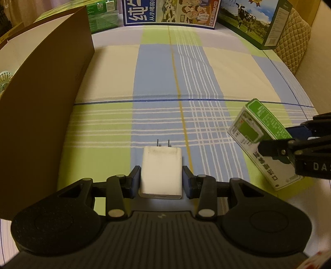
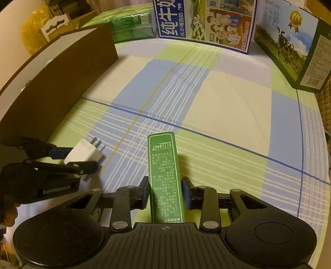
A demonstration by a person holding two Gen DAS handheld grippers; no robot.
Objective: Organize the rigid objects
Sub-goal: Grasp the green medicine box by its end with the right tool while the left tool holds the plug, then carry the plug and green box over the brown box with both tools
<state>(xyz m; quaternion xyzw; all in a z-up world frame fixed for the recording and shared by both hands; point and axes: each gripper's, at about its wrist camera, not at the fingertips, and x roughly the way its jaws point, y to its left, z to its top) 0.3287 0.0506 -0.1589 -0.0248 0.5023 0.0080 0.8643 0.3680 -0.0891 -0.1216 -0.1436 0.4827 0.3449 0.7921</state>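
Note:
My left gripper [image 1: 161, 180] is shut on a white plug-in charger [image 1: 160, 169], its two prongs pointing away from me over the checked cloth. In the right wrist view the same charger [image 2: 83, 154] sits in the left gripper [image 2: 68, 159] at the left edge. My right gripper [image 2: 165, 193] is shut on a narrow green and white carton [image 2: 165, 175] that stands out forward between the pads. From the left wrist view that carton [image 1: 260, 138] is tilted, held by the right gripper [image 1: 277, 142] at the right edge.
A tall brown cardboard box [image 1: 41, 99] stands along the left side. Milk cartons and boxes [image 1: 171, 12] line the far edge, with a cow-printed box [image 2: 289, 47] at the right. The checked cloth [image 2: 206, 103] stretches between them.

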